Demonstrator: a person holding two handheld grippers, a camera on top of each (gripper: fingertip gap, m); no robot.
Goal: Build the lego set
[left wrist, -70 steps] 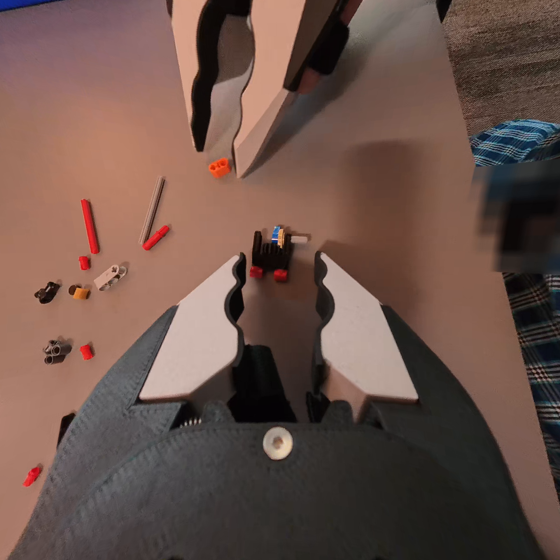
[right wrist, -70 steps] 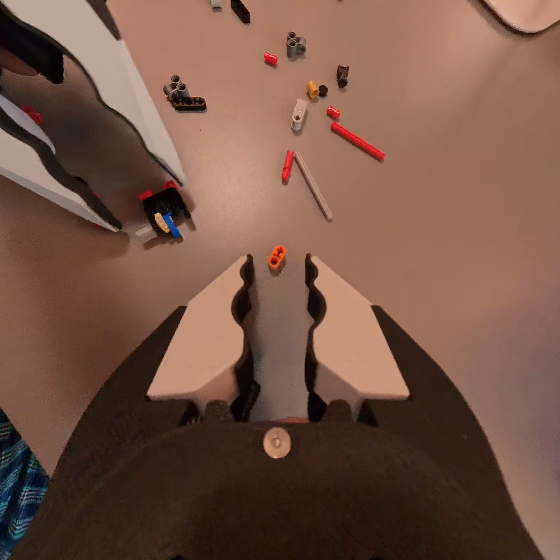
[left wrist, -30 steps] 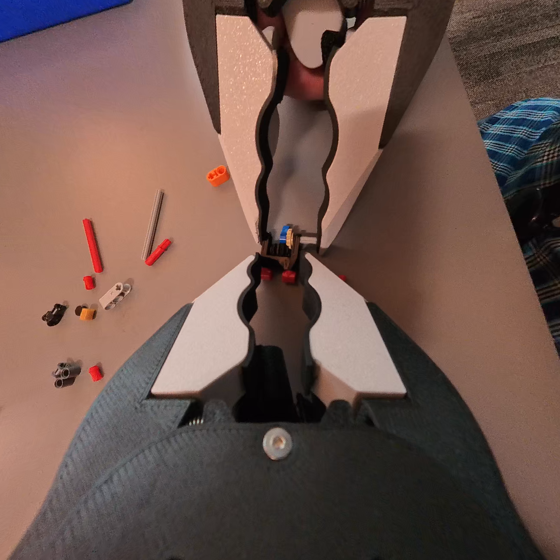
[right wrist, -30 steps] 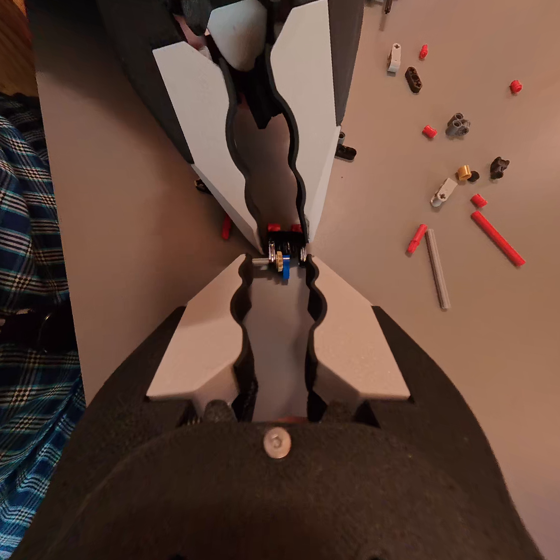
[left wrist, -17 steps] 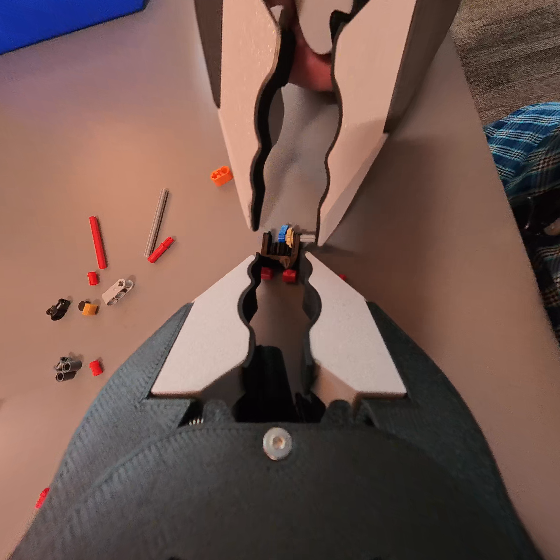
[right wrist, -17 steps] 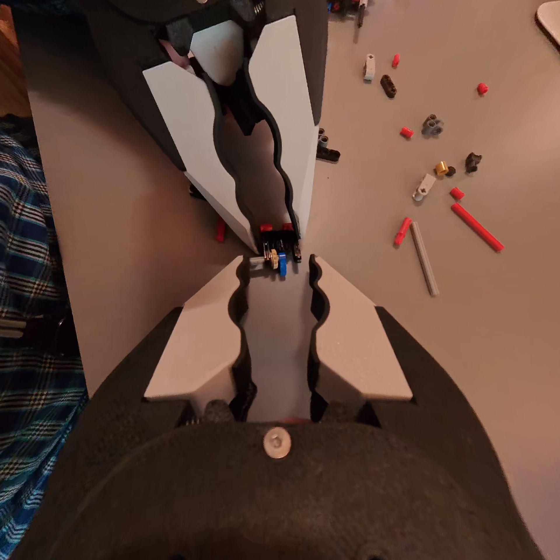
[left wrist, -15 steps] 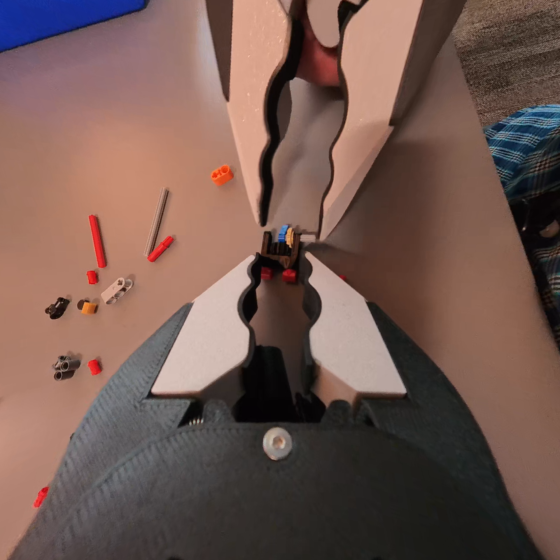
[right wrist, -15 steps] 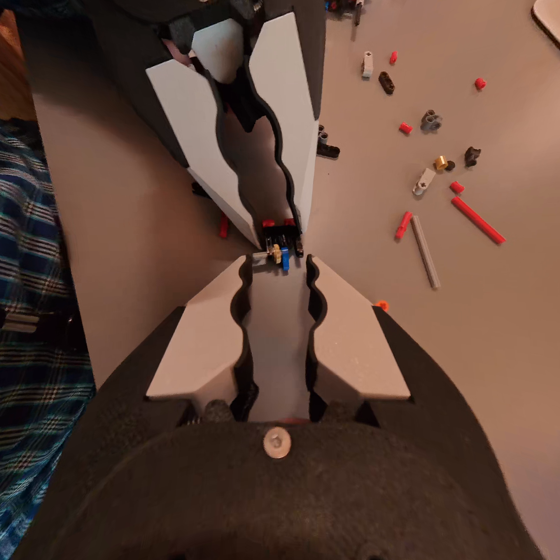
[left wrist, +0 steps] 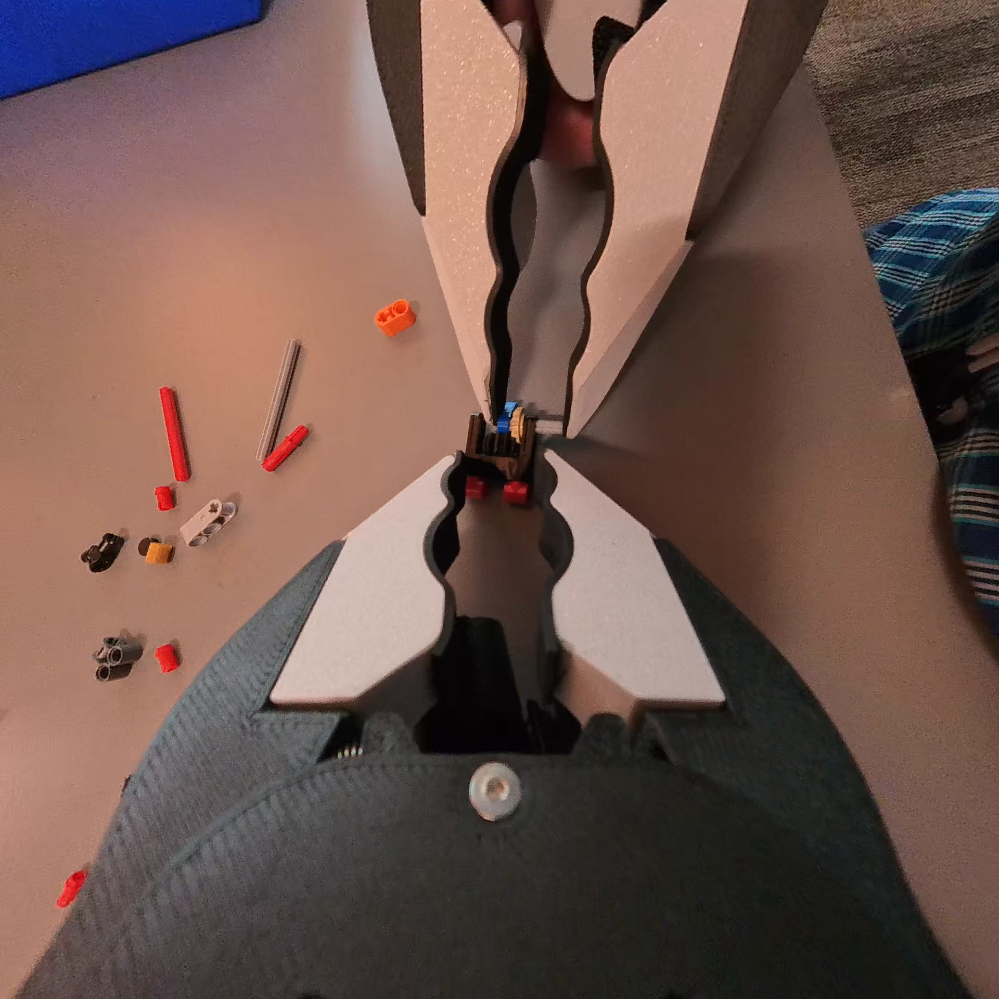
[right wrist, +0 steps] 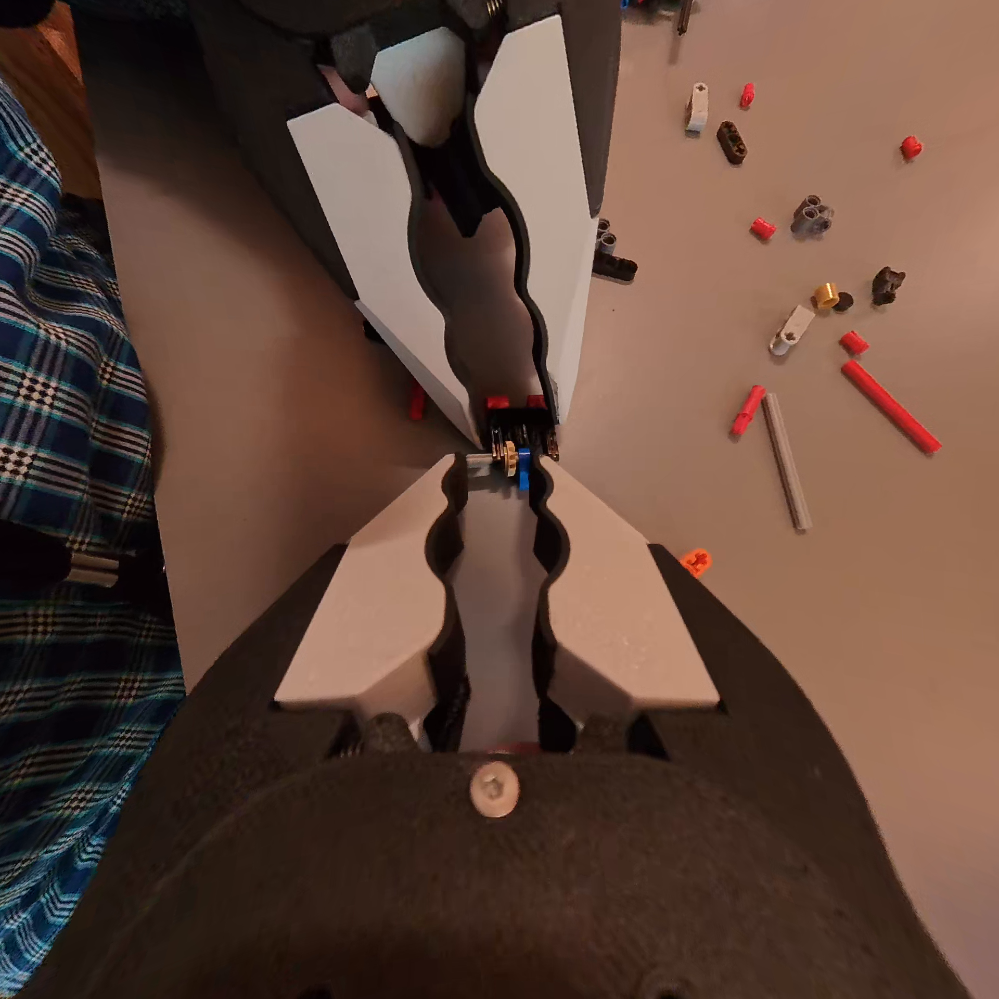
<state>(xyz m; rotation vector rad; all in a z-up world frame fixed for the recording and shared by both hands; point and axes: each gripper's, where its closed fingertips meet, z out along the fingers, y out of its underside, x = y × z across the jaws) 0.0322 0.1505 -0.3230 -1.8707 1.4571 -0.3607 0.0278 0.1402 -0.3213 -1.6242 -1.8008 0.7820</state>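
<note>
A small lego assembly (left wrist: 500, 446), a black frame with two red pins, a tan gear, a blue piece and a grey axle, sits between both grippers just above the tan table (left wrist: 703, 486). My left gripper (left wrist: 500, 465) is shut on the black frame's sides. My right gripper (right wrist: 496, 465) faces it from the far side. Its fingertips press on the grey axle's (right wrist: 478, 462) end and on the blue piece (right wrist: 523, 473). The assembly also shows in the right wrist view (right wrist: 521, 430), held by the left gripper (right wrist: 519, 427). The right gripper also shows in the left wrist view (left wrist: 528, 416).
Loose pieces lie to the left: an orange connector (left wrist: 396, 318), a grey axle (left wrist: 278, 400), a red axle (left wrist: 174, 432), a red pin (left wrist: 285, 447) and several small parts. A blue box (left wrist: 108, 38) stands far left. A person's plaid clothing (left wrist: 946, 324) is past the table's right edge. The tips of both grippers are at nearly the same place. The red pin (left wrist: 285, 447) lies around 7 cm away from my left fingertips. It is also in sight in the right wrist view (right wrist: 749, 415).
The right gripper left the orange connector and swung over to the assembly. The left gripper closed on the black frame. In the last half second the right fingers narrowed onto the axle.
</note>
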